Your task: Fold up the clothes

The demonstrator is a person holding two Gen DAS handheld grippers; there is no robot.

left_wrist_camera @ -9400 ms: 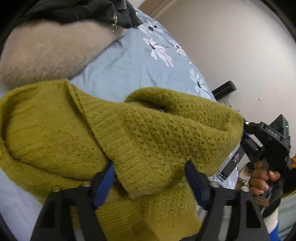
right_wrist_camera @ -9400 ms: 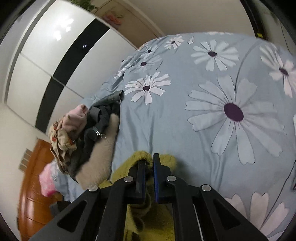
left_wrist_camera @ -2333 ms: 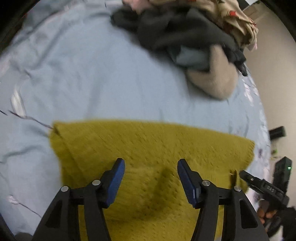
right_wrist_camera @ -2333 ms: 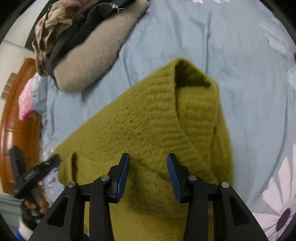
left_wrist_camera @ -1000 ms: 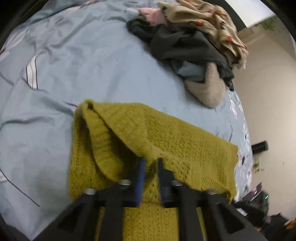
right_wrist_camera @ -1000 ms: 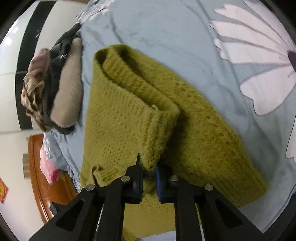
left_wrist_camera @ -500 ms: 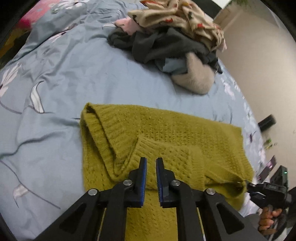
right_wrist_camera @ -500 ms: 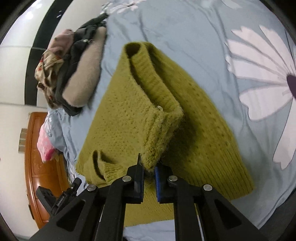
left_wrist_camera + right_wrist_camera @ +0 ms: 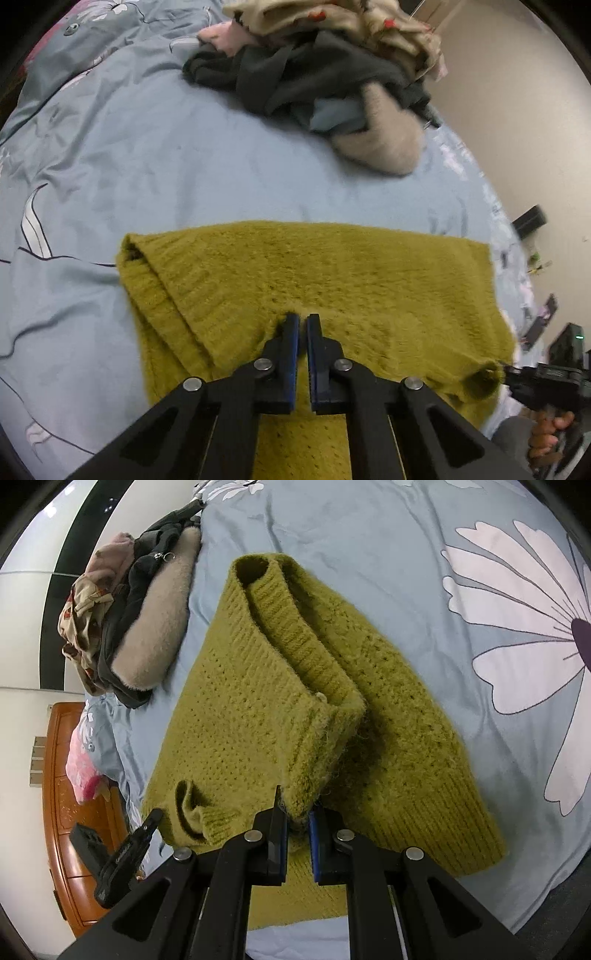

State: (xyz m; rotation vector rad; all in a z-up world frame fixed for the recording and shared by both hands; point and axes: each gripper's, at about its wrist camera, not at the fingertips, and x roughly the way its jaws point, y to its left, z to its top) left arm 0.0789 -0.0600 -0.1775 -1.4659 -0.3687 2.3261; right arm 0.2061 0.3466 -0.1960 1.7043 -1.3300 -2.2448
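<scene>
On the left of the right wrist view, a wooden headboard [image 9: 70, 812] edges the bed [image 9: 388, 546], with a pink item [image 9: 83, 771] against it. Next comes the heap of unfolded clothes [image 9: 129, 620], lying close beside the yellow knit sweater [image 9: 240, 701] but apart from it. The sweater is spread mid-bed on the floral blue cover. The left gripper [image 9: 153, 818] shows at the sweater's lower left edge. The right gripper [image 9: 297, 808] is closed on a raised fold of the sweater's hem, lifting that layer over the rest.

In the left wrist view, the left gripper [image 9: 302, 319] rests on the sweater [image 9: 332, 266], jaws nearly together with a thin gap; whether knit is pinched there cannot be told. The clothes heap [image 9: 325, 66] lies beyond, the right gripper [image 9: 511, 373] at the sweater's far right corner.
</scene>
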